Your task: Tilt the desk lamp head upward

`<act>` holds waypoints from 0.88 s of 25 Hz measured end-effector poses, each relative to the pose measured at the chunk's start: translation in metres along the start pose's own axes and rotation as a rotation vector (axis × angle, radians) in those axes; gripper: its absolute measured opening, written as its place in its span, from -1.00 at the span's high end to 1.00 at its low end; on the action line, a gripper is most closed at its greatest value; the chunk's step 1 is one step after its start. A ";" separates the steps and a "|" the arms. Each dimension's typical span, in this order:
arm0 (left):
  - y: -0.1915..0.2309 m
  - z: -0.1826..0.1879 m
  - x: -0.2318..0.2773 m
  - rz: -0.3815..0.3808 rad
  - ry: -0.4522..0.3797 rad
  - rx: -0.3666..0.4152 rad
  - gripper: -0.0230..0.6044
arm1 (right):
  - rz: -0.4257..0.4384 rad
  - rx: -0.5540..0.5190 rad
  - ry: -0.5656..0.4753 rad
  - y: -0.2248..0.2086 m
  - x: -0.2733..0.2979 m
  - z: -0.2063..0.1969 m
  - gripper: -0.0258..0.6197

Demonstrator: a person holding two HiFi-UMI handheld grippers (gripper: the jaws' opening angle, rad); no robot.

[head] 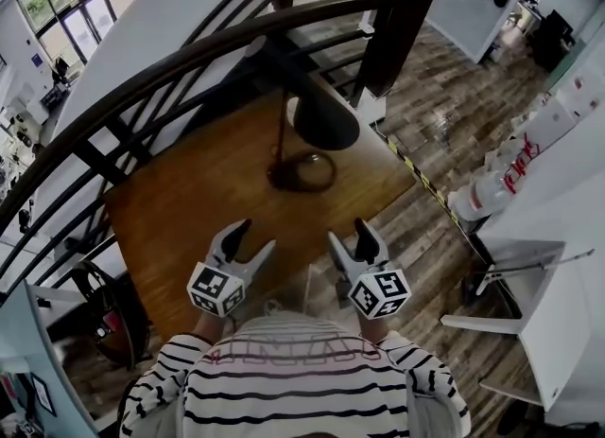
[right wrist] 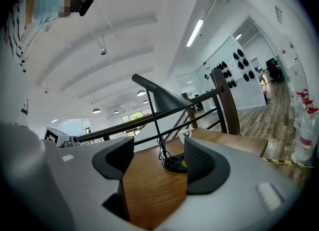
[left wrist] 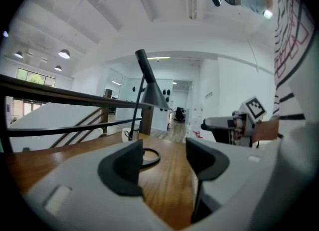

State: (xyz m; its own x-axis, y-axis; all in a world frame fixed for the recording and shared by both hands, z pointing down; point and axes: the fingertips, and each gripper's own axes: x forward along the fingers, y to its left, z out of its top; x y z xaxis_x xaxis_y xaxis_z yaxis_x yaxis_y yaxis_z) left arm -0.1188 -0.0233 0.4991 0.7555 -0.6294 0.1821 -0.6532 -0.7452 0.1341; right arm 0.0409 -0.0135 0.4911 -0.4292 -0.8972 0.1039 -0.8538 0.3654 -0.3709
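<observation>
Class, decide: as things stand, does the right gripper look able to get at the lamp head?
Probably yes: the right gripper is open and empty, and only bare table lies between it and the lamp head.

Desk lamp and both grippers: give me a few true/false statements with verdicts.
1. The desk lamp stands on the wooden table. True.
2. The left gripper is shut on the lamp's stem. False: its jaws stand apart with nothing between them, and it is well short of the lamp, over the table's near edge.
3. The right gripper is open and empty. True.
4. The lamp lies tipped over on its side. False: it stands upright on its ring base.
5. A dark railing runs along the far side of the table. True.
</observation>
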 end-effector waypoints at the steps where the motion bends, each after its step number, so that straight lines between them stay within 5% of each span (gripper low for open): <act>1: 0.007 0.001 0.001 -0.006 0.004 -0.003 0.09 | -0.008 0.003 0.001 -0.001 0.007 0.000 -0.01; 12: 0.060 -0.003 0.027 -0.012 -0.006 -0.050 0.09 | -0.020 -0.015 -0.009 -0.015 0.065 0.011 -0.01; 22: 0.102 0.018 0.090 0.134 -0.031 -0.059 0.09 | 0.030 -0.041 0.059 -0.086 0.130 0.039 0.21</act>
State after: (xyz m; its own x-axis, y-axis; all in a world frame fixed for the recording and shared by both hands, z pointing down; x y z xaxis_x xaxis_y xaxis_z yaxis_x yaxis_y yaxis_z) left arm -0.1163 -0.1598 0.5119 0.6618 -0.7296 0.1725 -0.7496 -0.6403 0.1676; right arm 0.0705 -0.1714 0.5004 -0.4702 -0.8700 0.1483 -0.8512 0.4027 -0.3365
